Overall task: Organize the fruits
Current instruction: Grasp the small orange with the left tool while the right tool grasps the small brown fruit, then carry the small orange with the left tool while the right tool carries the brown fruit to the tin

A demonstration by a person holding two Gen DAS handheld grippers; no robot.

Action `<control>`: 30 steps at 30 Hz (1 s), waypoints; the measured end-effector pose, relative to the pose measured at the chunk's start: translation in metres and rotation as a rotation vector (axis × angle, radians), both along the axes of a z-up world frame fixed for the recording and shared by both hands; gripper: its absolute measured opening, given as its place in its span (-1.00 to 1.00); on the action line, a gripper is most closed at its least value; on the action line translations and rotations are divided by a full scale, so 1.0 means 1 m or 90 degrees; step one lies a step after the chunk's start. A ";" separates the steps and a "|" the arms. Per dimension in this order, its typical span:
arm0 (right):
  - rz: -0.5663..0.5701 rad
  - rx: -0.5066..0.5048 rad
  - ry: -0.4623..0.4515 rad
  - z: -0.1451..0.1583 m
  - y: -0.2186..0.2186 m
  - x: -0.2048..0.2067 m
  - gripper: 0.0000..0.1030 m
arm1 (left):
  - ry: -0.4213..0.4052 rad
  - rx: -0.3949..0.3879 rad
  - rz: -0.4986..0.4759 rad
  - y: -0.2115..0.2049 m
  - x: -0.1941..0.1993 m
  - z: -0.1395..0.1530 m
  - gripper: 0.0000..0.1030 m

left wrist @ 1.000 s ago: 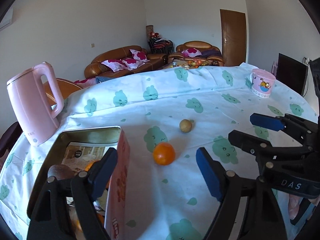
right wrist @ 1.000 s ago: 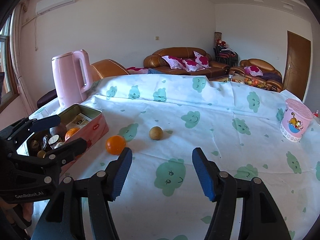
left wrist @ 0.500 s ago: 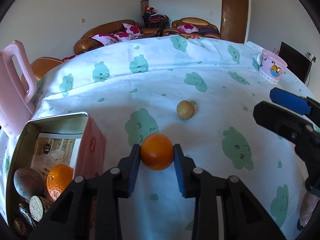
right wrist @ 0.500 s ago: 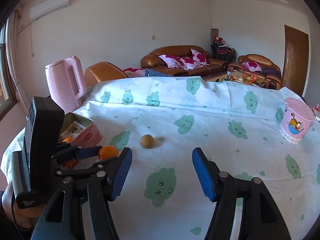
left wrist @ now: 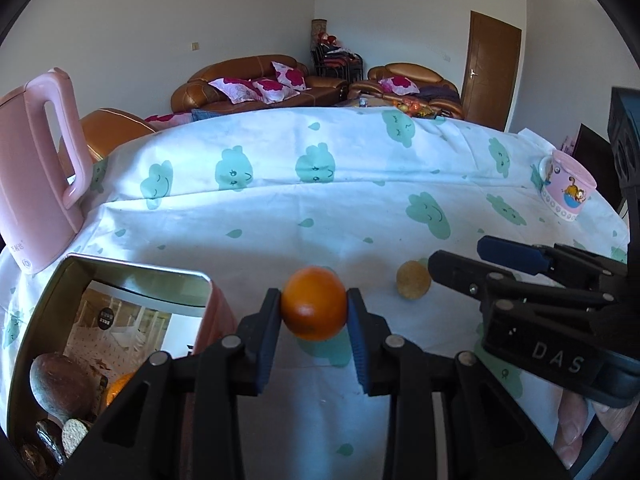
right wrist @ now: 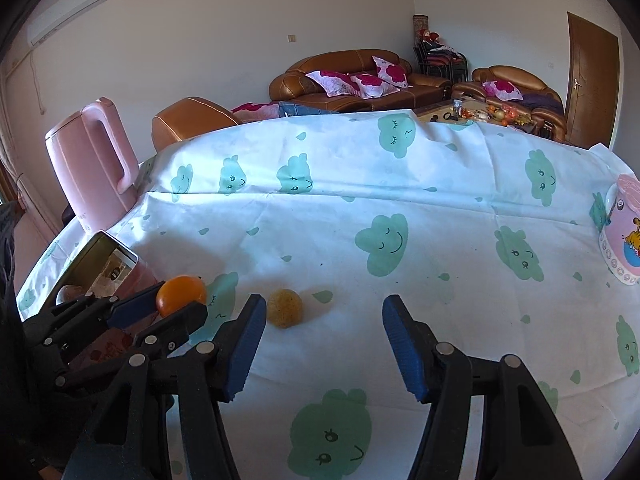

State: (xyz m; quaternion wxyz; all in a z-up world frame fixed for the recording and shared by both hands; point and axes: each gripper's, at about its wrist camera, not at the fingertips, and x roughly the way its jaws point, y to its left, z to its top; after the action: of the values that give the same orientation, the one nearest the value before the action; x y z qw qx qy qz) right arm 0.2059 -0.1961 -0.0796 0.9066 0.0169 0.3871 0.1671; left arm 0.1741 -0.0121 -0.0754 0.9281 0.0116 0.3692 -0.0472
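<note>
readable text: one marking only
"das" in raised letters on the right tongs (left wrist: 460,268) body; the kettle (left wrist: 36,168) label is too small to read.

The tin (left wrist: 132,276) runs off the bottom-left edge, its lower contents (left wrist: 48,440) indistinct.

So the orange (left wrist: 313,303) is a round, glossy, bright orange ball, pinched between the blue pads of the left tool (left wrist: 313,308), sitting right at the fingertips and looking lifted a bit off the surface (left wrist: 360,208). The other loose fruit (right wrist: 284,307) is smaller, tan-yellow, rough-skinned and round-ish, resting on the cloth just ahead of the right tool (right wrist: 320,316), closer to its left finger and not touching it. Left of the left tool there's the pink tin (left wrist: 120,280), lid off, with another orange (left wrist: 118,388), a brown egg-shaped fruit (left wrist: 64,384) and a few small dark bits inside, hard to tell what.
</note>
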 end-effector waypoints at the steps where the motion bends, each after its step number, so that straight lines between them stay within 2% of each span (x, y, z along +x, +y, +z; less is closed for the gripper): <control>1: 0.005 0.009 0.006 -0.002 0.002 0.002 0.09 | -0.004 0.002 0.005 0.001 0.000 0.001 -0.34; 9: 0.027 -0.006 0.039 -0.018 0.021 0.013 -0.09 | 0.003 -0.010 0.027 0.008 0.008 -0.002 -0.34; 14: 0.051 0.005 0.062 -0.022 0.024 0.017 -0.44 | -0.003 -0.026 0.034 0.014 0.007 0.000 -0.34; 22: 0.052 0.042 0.050 -0.019 0.013 0.009 -0.45 | -0.036 -0.046 0.039 0.020 -0.001 0.005 -0.34; 30: 0.051 0.027 -0.003 -0.007 0.016 -0.006 -0.45 | -0.075 -0.030 0.035 0.016 -0.010 0.012 -0.34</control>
State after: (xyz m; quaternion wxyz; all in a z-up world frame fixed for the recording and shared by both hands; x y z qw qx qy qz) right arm 0.2002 -0.1799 -0.0865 0.8994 0.0204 0.3819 0.2117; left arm 0.1646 0.0037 -0.0629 0.9491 -0.0176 0.3132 -0.0299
